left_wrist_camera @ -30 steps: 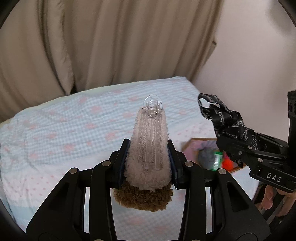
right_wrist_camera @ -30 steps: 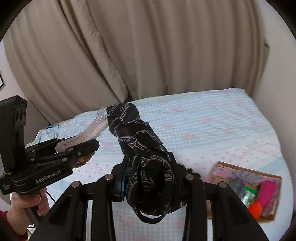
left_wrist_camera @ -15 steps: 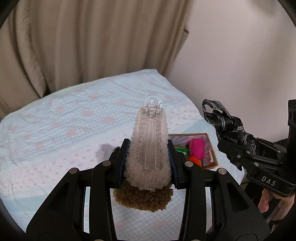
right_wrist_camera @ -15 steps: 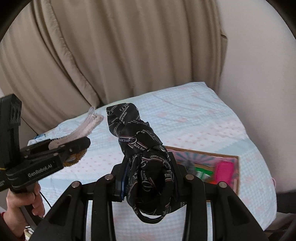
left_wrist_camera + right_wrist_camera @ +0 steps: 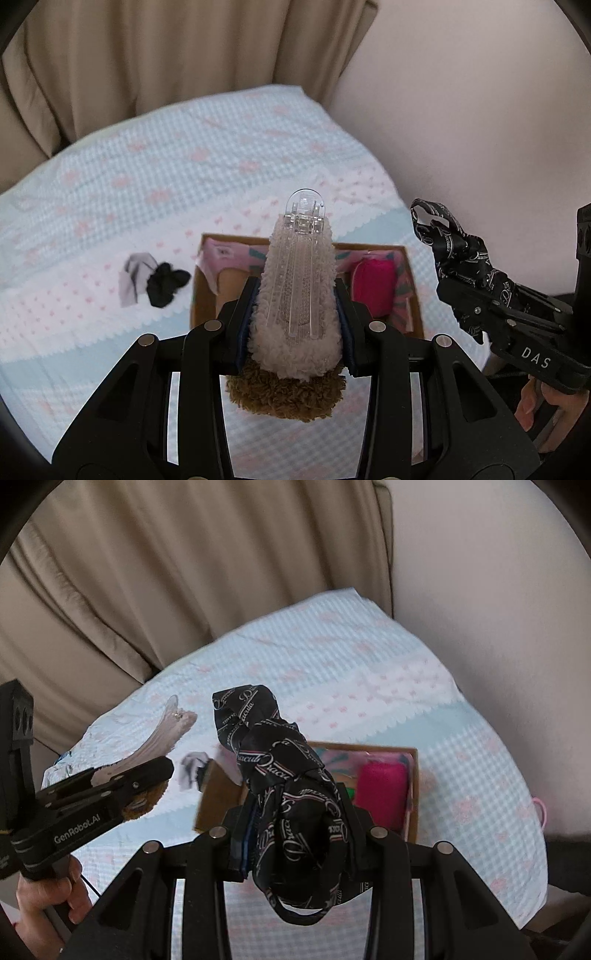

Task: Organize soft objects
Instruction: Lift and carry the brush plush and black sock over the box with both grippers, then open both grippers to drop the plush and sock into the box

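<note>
My left gripper [image 5: 295, 299] is shut on a fluffy hair clip [image 5: 297, 314], cream fleece over brown with a clear plastic claw on top. It hangs over a cardboard box [image 5: 197, 295] on the bed. My right gripper [image 5: 295, 808] is shut on a knotted black ribbon with white lettering [image 5: 280, 775], held above the same cardboard box [image 5: 210, 786]. Each gripper shows in the other view: the right gripper [image 5: 458, 269] at the right with the ribbon, the left gripper [image 5: 147, 771] at the left with the clip. A pink plush item [image 5: 373, 284] lies in the box.
A grey cloth [image 5: 133, 277] and a black scrunchie [image 5: 166, 282] lie on the blue-and-pink bedspread [image 5: 147, 177] left of the box. Beige curtains [image 5: 166, 48] hang behind the bed, a pale wall [image 5: 461, 92] stands to the right. A hand [image 5: 48, 897] holds the left gripper's handle.
Both grippers have swept across the bed toward its right end with their loads. The box now lies directly under them; the grey cloth and black scrunchie came into view.
</note>
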Motion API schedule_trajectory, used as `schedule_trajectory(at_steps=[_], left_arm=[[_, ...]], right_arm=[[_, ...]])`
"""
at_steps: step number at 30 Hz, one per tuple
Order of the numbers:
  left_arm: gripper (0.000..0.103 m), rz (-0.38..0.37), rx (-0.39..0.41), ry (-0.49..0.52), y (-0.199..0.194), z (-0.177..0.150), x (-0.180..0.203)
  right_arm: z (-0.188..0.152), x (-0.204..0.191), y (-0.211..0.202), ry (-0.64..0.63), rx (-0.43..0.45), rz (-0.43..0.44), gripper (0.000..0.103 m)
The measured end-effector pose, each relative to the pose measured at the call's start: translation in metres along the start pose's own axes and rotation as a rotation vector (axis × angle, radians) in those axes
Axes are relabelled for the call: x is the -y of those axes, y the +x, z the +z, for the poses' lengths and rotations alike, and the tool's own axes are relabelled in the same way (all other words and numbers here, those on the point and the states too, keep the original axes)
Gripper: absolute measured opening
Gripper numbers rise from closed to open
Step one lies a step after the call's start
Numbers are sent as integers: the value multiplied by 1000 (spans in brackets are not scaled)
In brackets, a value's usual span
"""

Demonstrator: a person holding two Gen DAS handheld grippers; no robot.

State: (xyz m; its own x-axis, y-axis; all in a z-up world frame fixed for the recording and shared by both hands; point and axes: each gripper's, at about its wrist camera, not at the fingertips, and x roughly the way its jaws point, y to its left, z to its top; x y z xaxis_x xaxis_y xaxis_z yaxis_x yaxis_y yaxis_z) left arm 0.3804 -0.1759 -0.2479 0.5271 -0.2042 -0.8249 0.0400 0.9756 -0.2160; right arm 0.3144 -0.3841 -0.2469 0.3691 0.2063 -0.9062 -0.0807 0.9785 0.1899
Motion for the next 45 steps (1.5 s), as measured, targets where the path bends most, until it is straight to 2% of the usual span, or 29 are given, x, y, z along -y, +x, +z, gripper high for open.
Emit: schedule_trajectory(at_steps=[10,16,20,22,23,24,25,26,27,29,38,45], left_arm=[[35,109,-153,-57,90,-7,-7],[35,158,-254,-82,123,-12,-17],[35,183,-297,-63,136,-16,-19],[46,192,-317,-44,142,-18,-18],[52,193,-332,-38,146,-19,-18],[74,192,-350,-32,149,-20,-17],[103,184,-363,-25,152,-21,-16],[103,186,-366,-15,153,-22,-14],[103,193,-367,-5,153,-22,-12],[103,204,-367,18,152,-22,-10],[103,215,-343,30,140,-19,-4],[103,203,-293,26,106,-17,-1]], right_arm=[[6,47,83,-128,-146,23,34],[3,63,118,-144,-232,37,34],[5,67,135,-172,-279,37,34],[7,70,143,-171,-302,38,36],[8,72,148,-167,-317,39,41],[9,74,154,-164,-333,32,46],[9,74,158,-163,-346,21,49],[9,74,161,-162,-355,15,62],[10,76,164,-160,-363,16,80],[10,78,167,-156,-358,22,103],[9,81,159,-99,-294,63,103],[12,67,125,-108,-225,46,103]])
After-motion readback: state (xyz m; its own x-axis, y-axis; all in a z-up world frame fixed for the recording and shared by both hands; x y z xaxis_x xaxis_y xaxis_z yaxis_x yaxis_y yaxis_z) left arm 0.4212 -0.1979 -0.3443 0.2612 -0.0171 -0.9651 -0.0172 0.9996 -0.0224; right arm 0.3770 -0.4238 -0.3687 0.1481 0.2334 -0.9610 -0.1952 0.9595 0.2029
